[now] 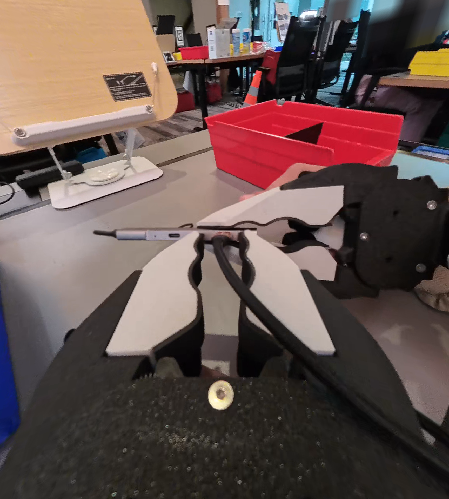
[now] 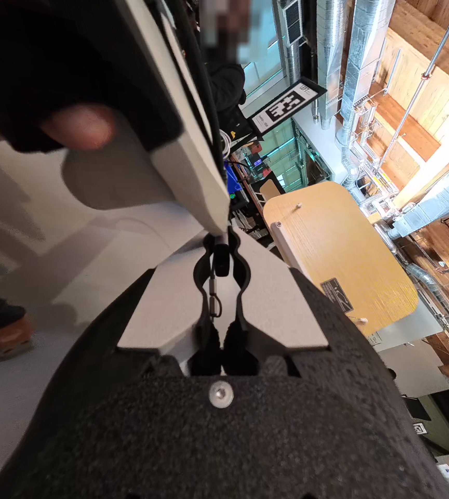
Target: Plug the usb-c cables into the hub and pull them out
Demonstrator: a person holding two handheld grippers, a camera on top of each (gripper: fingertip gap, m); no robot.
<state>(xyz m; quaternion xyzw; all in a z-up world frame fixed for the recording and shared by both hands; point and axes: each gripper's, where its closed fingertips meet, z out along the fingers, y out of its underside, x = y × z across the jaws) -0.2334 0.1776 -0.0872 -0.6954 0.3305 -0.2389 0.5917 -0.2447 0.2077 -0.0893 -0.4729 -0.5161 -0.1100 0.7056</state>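
Left tool (image 1: 221, 239) is clamping the black usb-c cable (image 1: 234, 275) at its plug, seated in the slim grey hub (image 1: 161, 235); right tool (image 1: 227, 228) is pinching the hub above the desk (image 1: 164, 205). Hub looks light, rigid, likely slippery; cable stiff; grip at plug.

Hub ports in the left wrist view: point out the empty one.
The USB-C port on the hub, left of the left hand-held gripper, is empty. The port between its fingertips holds the black cable.
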